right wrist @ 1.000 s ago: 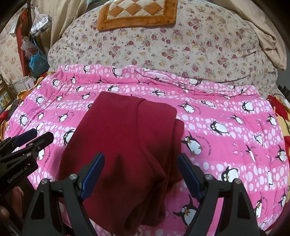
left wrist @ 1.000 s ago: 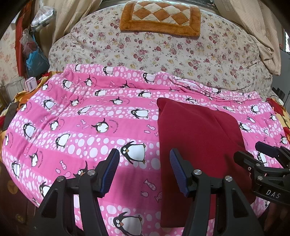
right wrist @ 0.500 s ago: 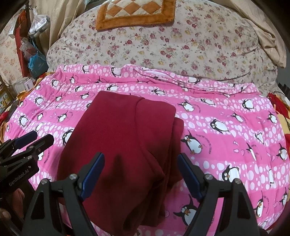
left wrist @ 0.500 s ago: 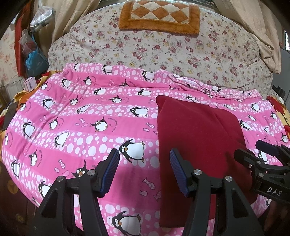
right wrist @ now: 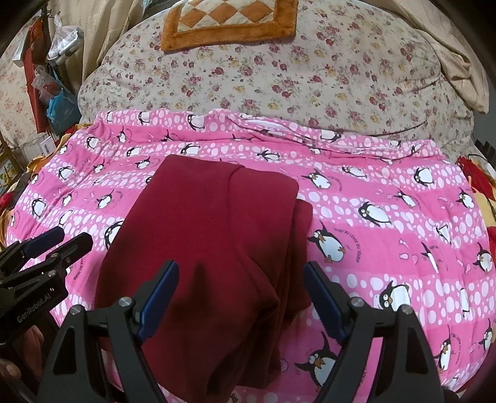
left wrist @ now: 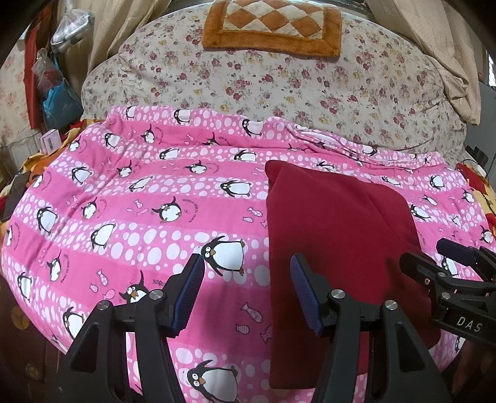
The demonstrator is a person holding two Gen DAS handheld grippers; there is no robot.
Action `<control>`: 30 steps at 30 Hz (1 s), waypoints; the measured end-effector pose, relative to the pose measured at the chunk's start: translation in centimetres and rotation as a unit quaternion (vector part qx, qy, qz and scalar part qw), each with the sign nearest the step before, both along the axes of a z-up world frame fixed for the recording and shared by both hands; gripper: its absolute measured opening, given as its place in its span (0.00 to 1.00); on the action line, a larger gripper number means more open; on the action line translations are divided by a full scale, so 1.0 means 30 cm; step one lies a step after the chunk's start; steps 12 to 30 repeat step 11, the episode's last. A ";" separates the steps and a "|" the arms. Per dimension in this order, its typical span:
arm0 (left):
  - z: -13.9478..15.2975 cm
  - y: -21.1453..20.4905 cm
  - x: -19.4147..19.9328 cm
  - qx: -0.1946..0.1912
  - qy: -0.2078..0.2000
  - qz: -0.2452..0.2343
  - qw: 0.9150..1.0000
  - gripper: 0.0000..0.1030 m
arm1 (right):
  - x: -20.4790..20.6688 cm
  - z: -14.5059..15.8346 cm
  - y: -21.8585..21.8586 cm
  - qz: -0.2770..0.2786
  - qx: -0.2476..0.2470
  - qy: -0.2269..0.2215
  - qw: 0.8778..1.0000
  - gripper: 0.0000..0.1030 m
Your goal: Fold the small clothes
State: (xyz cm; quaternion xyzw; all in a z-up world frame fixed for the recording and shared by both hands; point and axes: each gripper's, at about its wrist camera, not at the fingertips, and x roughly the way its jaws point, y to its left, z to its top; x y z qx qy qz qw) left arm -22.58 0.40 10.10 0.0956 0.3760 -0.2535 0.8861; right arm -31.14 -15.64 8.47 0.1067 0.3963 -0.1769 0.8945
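A dark red garment [left wrist: 338, 235] lies folded in a long panel on the pink penguin blanket [left wrist: 139, 204]. In the right wrist view the red garment [right wrist: 201, 248] shows layered folds along its right side. My left gripper [left wrist: 247, 279] is open and empty, above the blanket at the garment's left edge. My right gripper [right wrist: 240, 282] is open and empty, held over the near end of the garment. Each gripper shows at the edge of the other's view: the right one [left wrist: 446, 257], the left one [right wrist: 59, 238].
A floral quilt [left wrist: 279, 86] is heaped behind the blanket, with an orange checked cushion [left wrist: 272, 28] on top. Bags and clutter [left wrist: 55, 93] stand at the far left. Beige cloth [left wrist: 446, 62] hangs at the far right. The blanket's near edge drops off below the grippers.
Both grippers stay open and almost still. The views have shifted very slightly; the garment has not moved.
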 end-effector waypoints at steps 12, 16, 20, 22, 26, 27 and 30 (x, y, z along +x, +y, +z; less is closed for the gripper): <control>-0.001 0.018 0.021 -0.016 -0.001 0.002 1.000 0.36 | 0.001 -0.008 -0.004 -0.003 0.003 0.001 1.000 0.83; -0.001 0.018 0.021 -0.016 -0.001 0.002 1.000 0.36 | 0.001 -0.008 -0.004 -0.003 0.003 0.001 1.000 0.83; -0.001 0.018 0.021 -0.016 -0.001 0.002 1.000 0.36 | 0.001 -0.008 -0.004 -0.003 0.003 0.001 1.000 0.83; -0.001 0.018 0.021 -0.016 -0.001 0.002 1.000 0.36 | 0.001 -0.008 -0.004 -0.003 0.003 0.001 1.000 0.83; -0.001 0.018 0.021 -0.016 -0.001 0.002 1.000 0.36 | 0.001 -0.008 -0.004 -0.003 0.003 0.001 1.000 0.83; -0.001 0.018 0.021 -0.016 -0.001 0.002 1.000 0.36 | 0.001 -0.008 -0.004 -0.003 0.003 0.001 1.000 0.83; -0.001 0.018 0.021 -0.016 -0.001 0.002 1.000 0.36 | 0.001 -0.008 -0.004 -0.003 0.003 0.001 1.000 0.83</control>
